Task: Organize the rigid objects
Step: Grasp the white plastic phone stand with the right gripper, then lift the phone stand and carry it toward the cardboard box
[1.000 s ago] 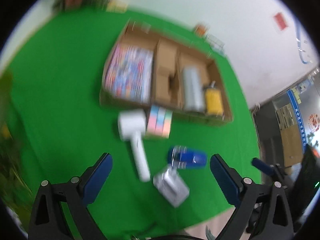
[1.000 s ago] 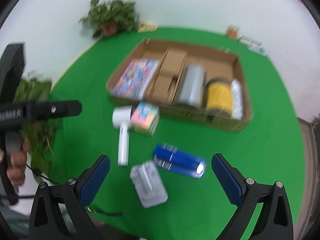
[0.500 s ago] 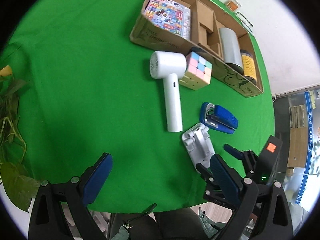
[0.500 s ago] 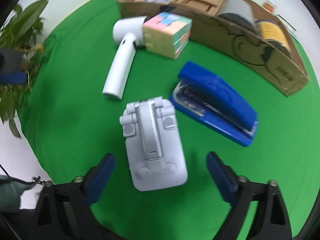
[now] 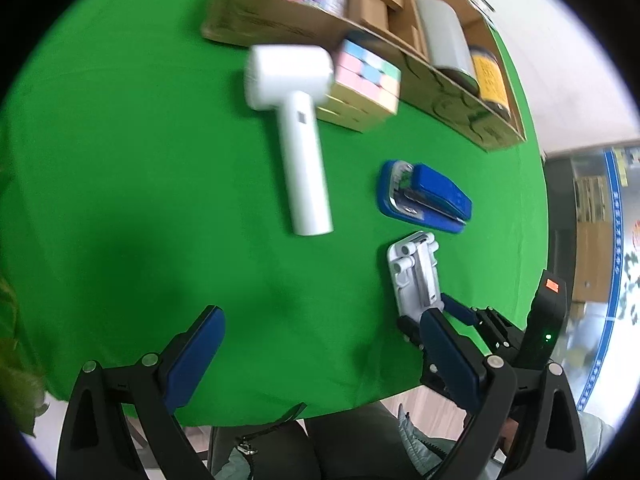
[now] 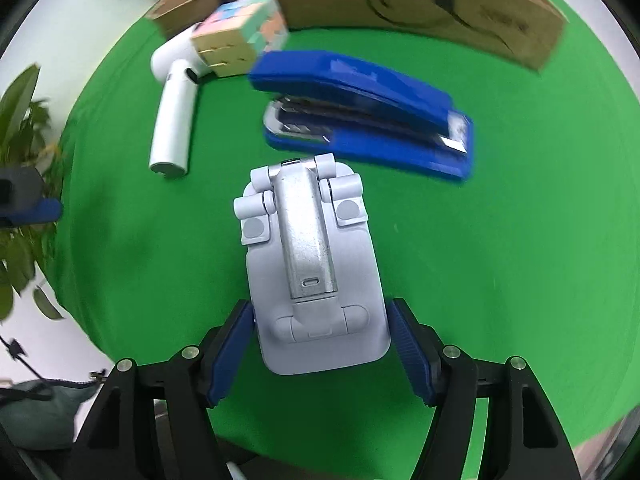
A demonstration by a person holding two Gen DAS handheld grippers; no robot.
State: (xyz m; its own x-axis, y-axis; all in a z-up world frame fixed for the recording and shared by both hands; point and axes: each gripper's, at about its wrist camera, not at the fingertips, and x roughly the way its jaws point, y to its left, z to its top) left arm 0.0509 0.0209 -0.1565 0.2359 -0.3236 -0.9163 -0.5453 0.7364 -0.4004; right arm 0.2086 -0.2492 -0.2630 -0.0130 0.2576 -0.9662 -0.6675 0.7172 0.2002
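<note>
On green cloth: stapler, cardboard box; white wall behind.

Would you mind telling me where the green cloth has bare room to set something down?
The widest bare patch is the green cloth left of the white handheld fan, toward the open left gripper. It is crowded on the right: the pastel cube, blue stapler and grey folding stand sit close before the cardboard box.
</note>
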